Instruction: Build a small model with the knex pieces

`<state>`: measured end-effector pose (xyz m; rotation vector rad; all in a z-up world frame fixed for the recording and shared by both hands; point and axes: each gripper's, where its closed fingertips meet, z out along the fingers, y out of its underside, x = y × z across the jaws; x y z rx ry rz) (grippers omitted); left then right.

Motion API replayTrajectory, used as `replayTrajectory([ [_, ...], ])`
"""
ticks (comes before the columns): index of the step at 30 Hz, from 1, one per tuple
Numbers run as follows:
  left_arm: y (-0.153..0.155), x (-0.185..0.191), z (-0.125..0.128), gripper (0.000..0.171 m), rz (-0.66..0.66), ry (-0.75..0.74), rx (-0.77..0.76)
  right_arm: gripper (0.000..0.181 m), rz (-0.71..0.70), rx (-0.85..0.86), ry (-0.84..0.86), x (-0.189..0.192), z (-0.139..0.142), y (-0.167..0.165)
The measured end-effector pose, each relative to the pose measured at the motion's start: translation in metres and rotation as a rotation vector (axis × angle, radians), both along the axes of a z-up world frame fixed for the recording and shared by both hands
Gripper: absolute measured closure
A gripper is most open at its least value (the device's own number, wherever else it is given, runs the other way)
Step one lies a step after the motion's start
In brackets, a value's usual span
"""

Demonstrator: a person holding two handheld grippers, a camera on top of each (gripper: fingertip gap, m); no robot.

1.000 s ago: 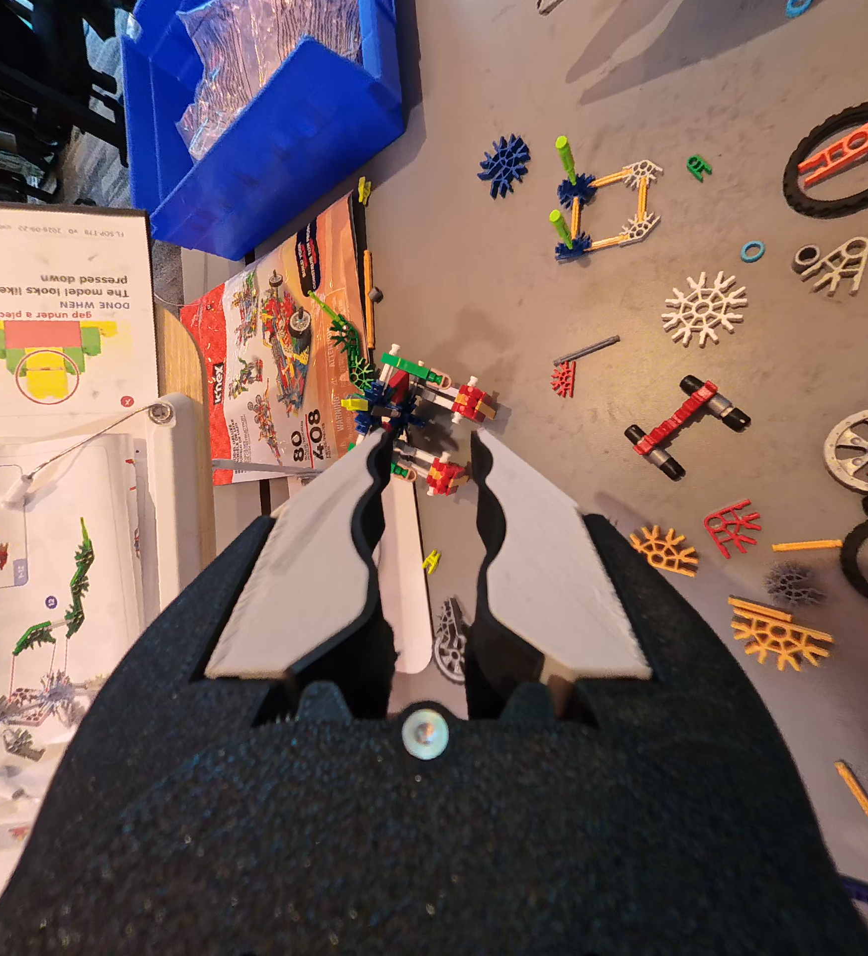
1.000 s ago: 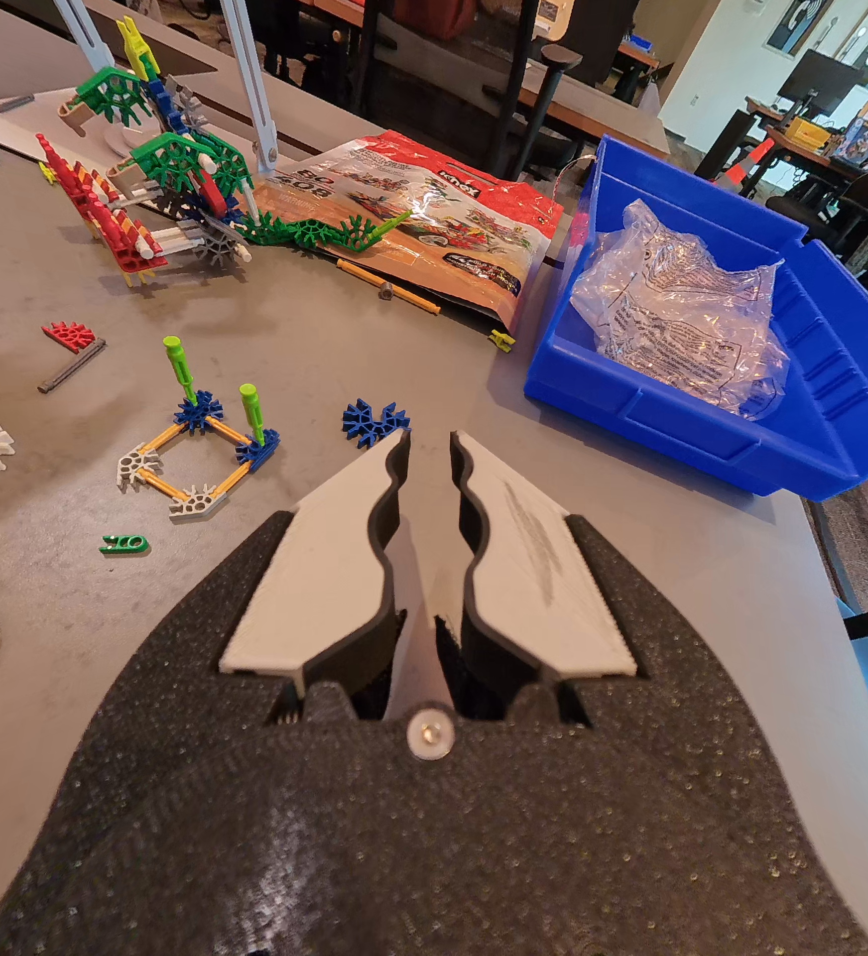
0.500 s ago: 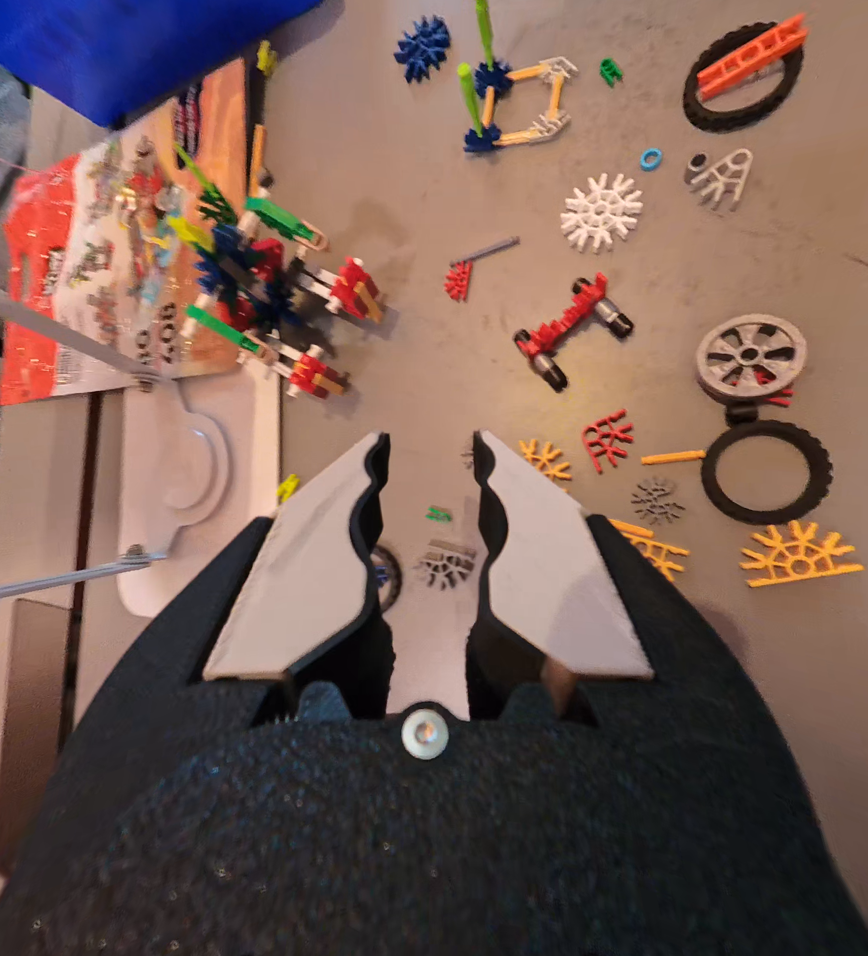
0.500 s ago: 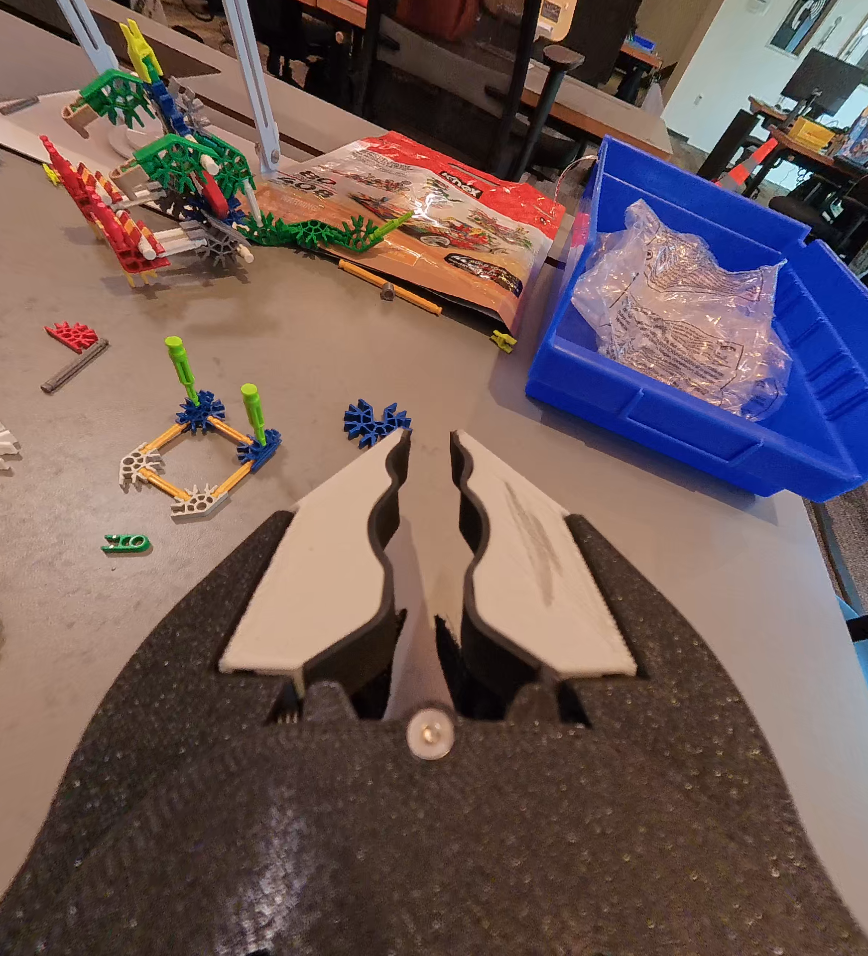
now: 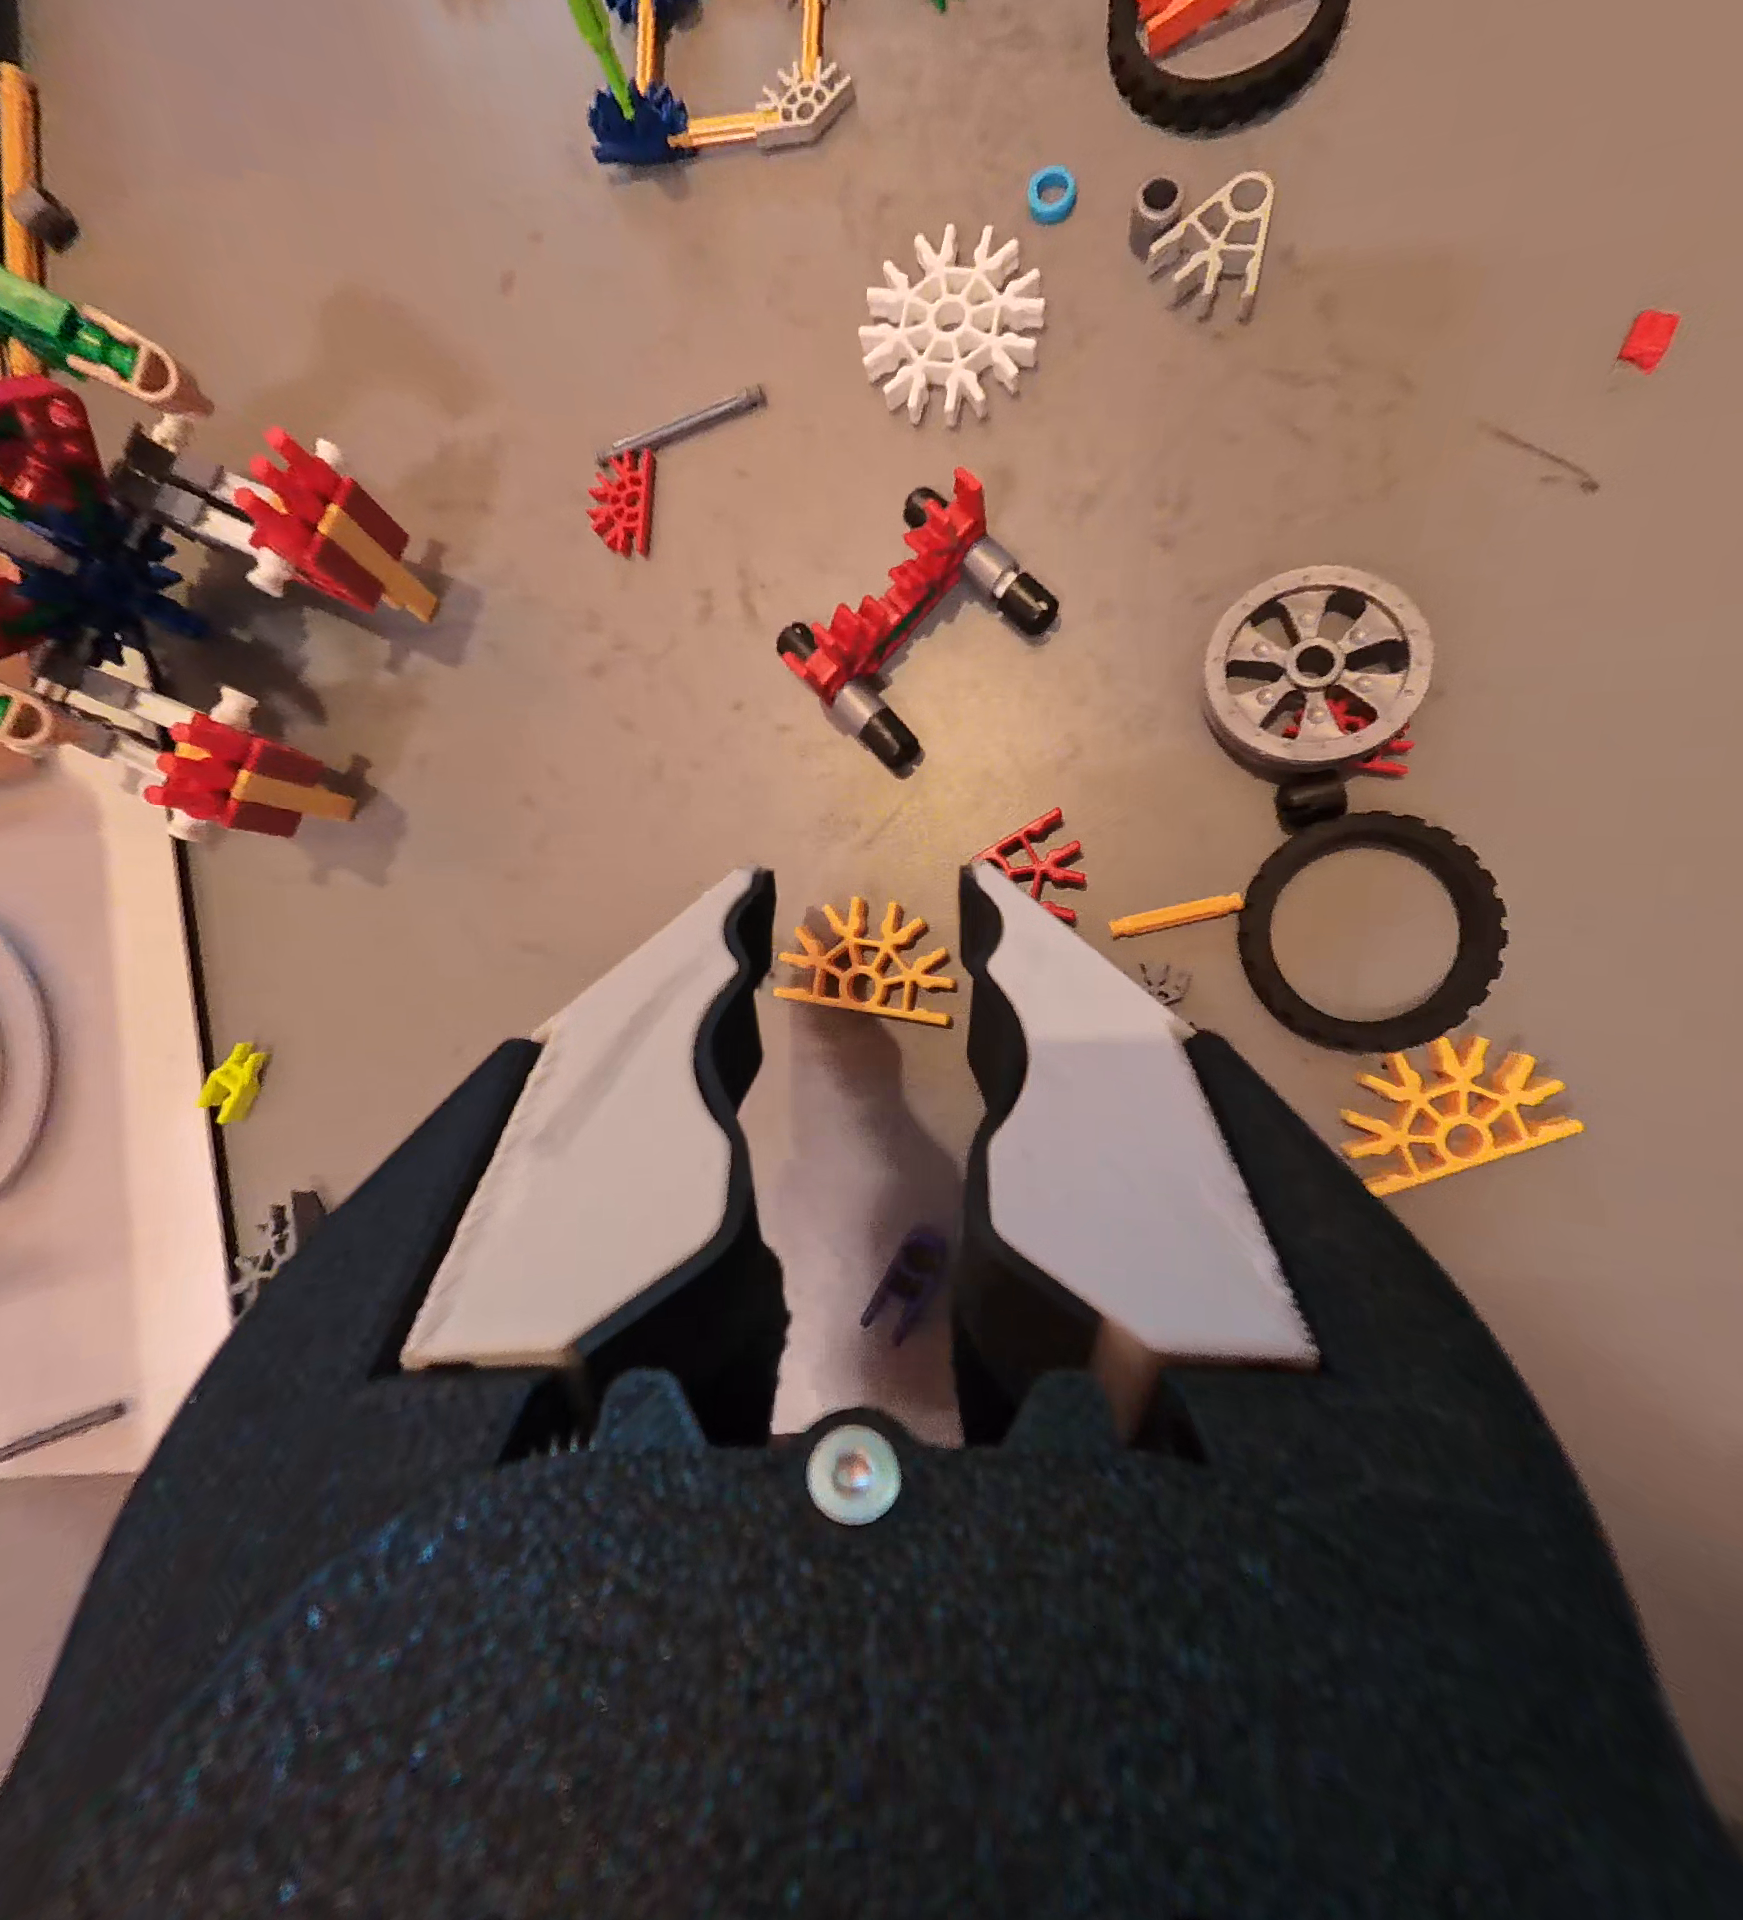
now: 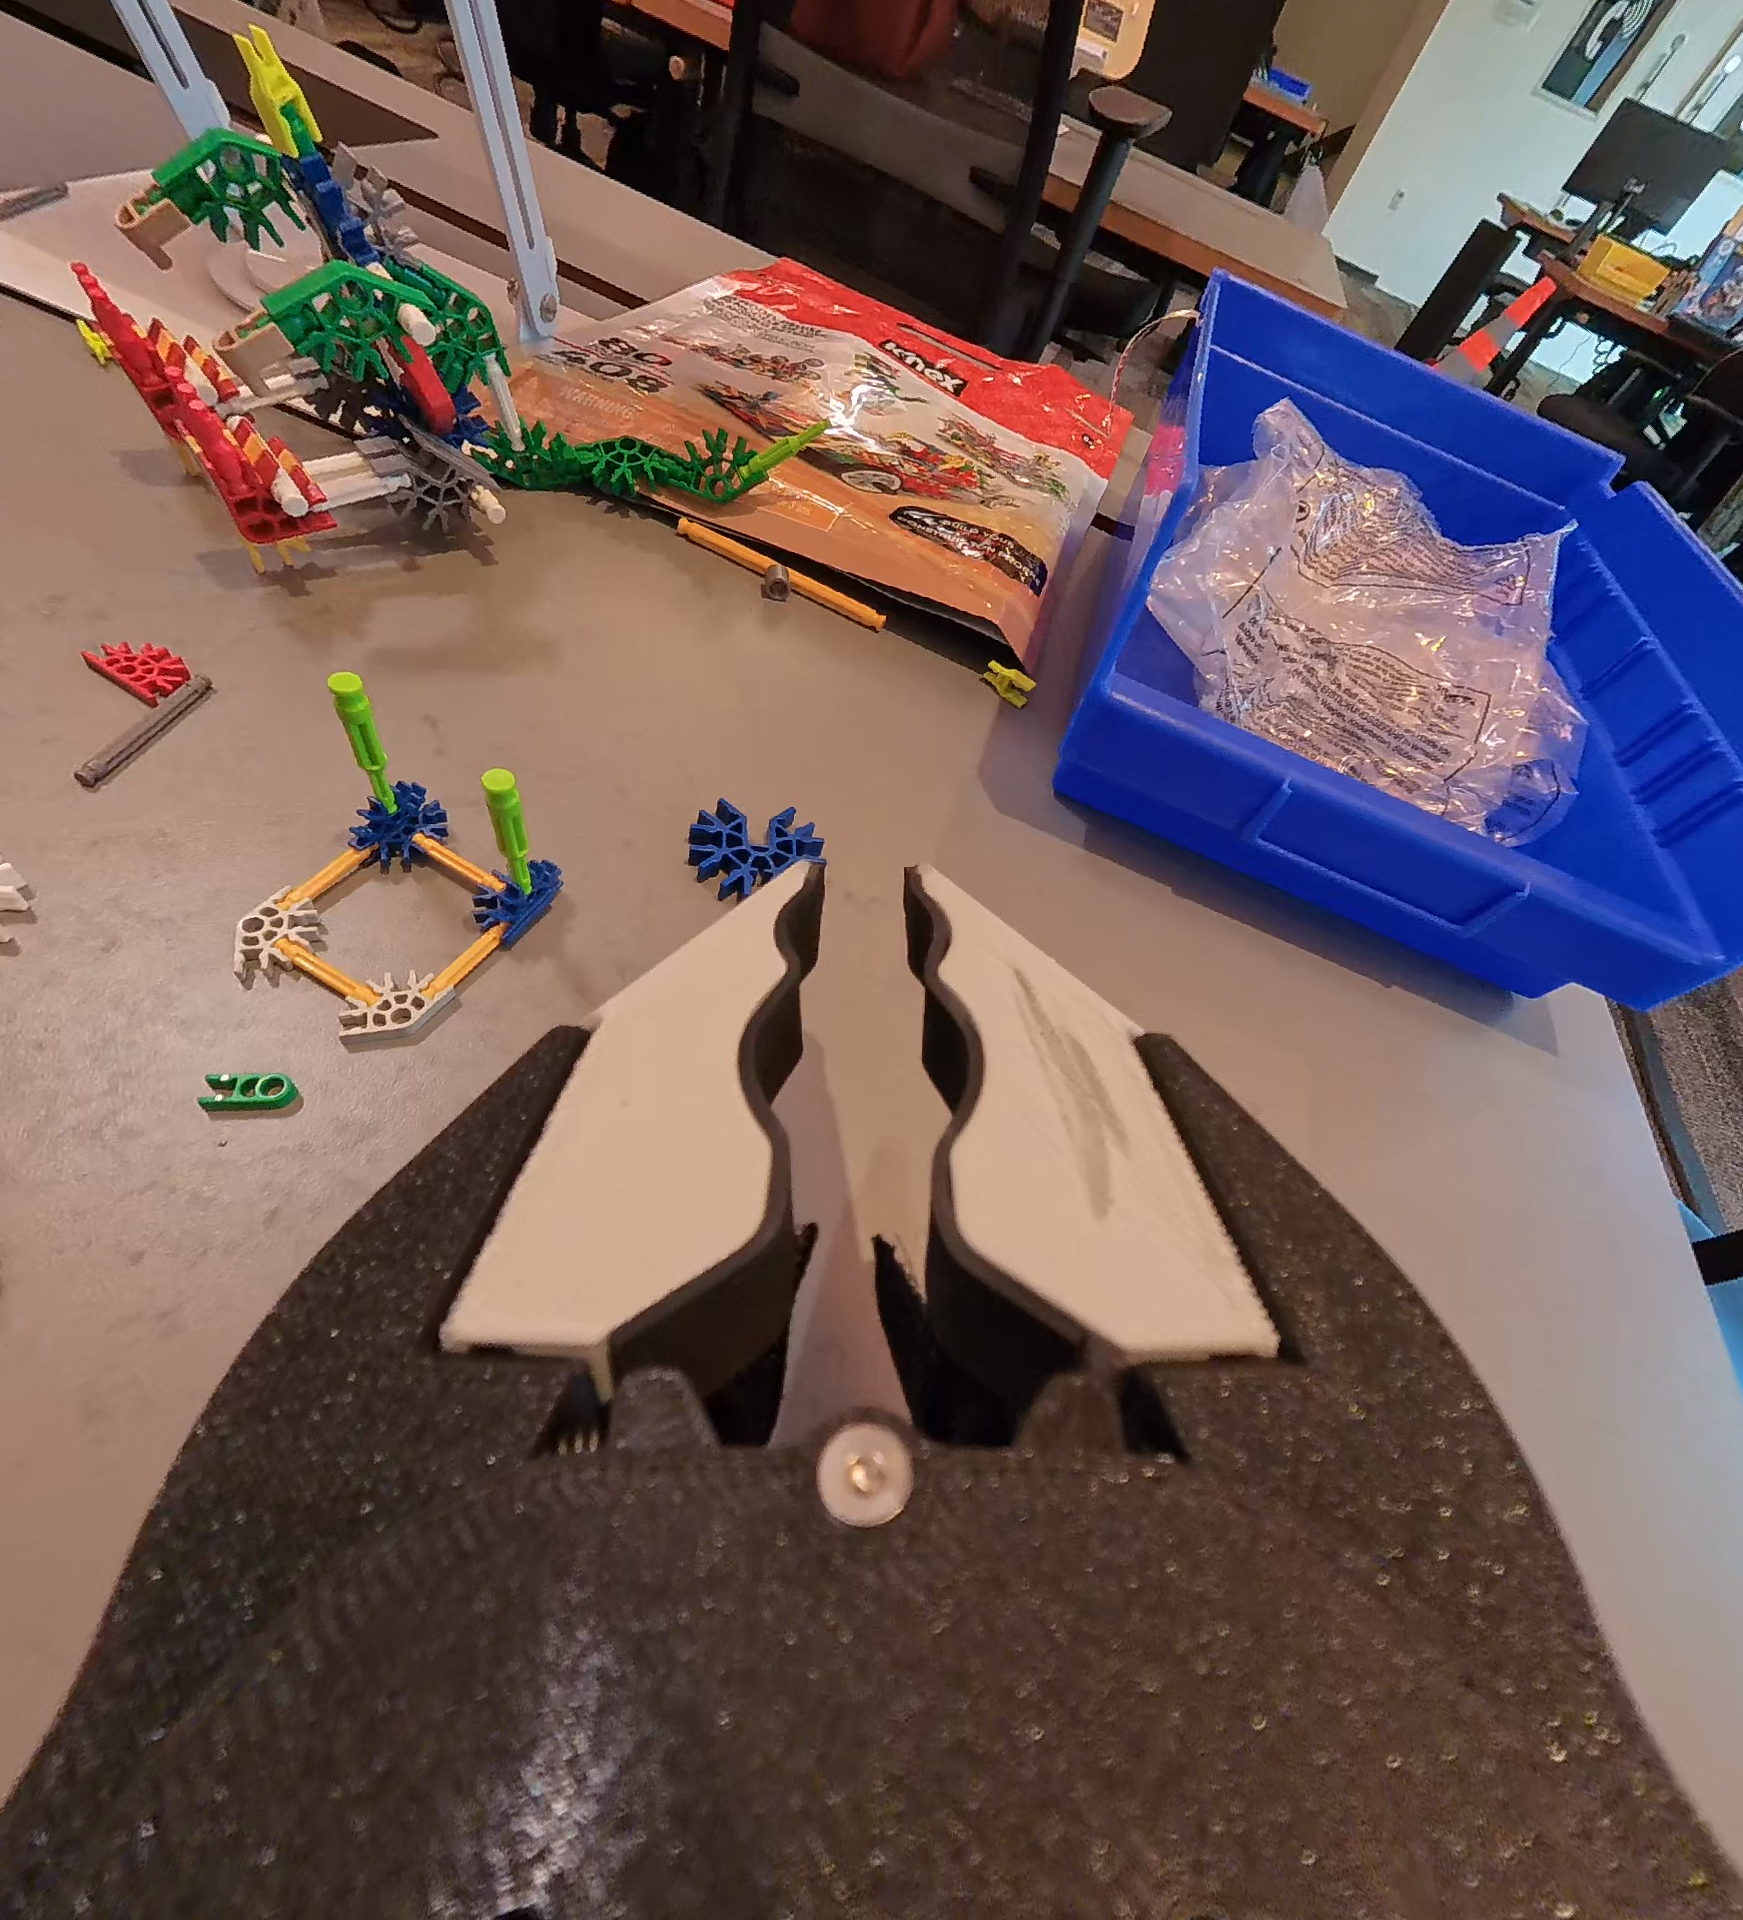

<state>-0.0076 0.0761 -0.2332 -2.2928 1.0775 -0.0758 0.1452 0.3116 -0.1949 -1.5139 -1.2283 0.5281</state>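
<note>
My left gripper [image 5: 865, 885] is open and empty above the grey table, its fingers on either side of a small yellow fan-shaped connector [image 5: 865, 958]. A red connector [image 5: 1038, 858] lies by the right fingertip and a small purple clip [image 5: 906, 1283] lies between the fingers farther back. My right gripper [image 6: 864, 881] is open a little and empty, low over the table, with a blue snowflake connector [image 6: 747, 844] just left of its tip. A colourful built model stands in the left wrist view [image 5: 119, 582] at the left and in the right wrist view [image 6: 327, 384] at the far left.
A blue bin [image 6: 1366, 873] with a clear plastic bag [image 6: 1366, 623] stands right of my right gripper. A printed toy bag [image 6: 846, 426] lies behind. A square frame with green rods [image 6: 399, 894], a white snowflake [image 5: 950, 322], a red axle piece [image 5: 914, 613], a grey wheel [image 5: 1319, 665] and black tyres [image 5: 1371, 930] lie scattered. My hands' fingertips stand some 30 centimeters from each other. From my left tips it is roughly 7 centimeters to the grey wheel [image 5: 1319, 665]; from my right, 25 centimeters.
My left gripper has moved away from the built model, rightward and lower over the loose pieces, and now straddles the yellow connector. My right gripper has hardly moved.
</note>
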Motion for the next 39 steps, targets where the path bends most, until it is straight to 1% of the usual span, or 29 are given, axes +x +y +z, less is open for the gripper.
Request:
replayTrajectory([
  [7,-0.007,0.004,-0.008,0.138,-0.008,-0.031,-0.057,0.166,0.002,-0.001,0.002,0.0,0.0,0.0],
  [11,-0.009,0.007,-0.006,0.138,-0.015,-0.066,-0.065,0.166,0.002,0.001,-0.001,0.0,0.0,0.0],
  [16,-0.013,0.012,-0.009,0.138,-0.033,-0.091,-0.093,0.166,0.001,0.002,-0.002,0.0,0.0,0.0],
  [20,-0.015,0.017,-0.009,0.138,-0.05,-0.103,-0.104,0.166,0.001,0.001,-0.002,0.0,0.0,0.0],
  [24,-0.019,0.019,-0.015,0.139,-0.058,-0.104,-0.14,0.166,0.002,0.0,-0.002,0.0,0.0,0.0],
  [27,-0.018,0.017,-0.02,0.141,-0.045,-0.092,-0.156,0.166,0.002,0.0,-0.001,0.0,0.0,0.0],
  [33,-0.016,0.017,-0.02,0.15,-0.04,-0.089,-0.153,0.166,0.003,-0.001,-0.002,0.0,0.0,0.0],
  [39,-0.016,0.017,-0.02,0.151,-0.041,-0.083,-0.149,0.166,0.002,-0.001,-0.002,0.0,0.0,0.0],
])
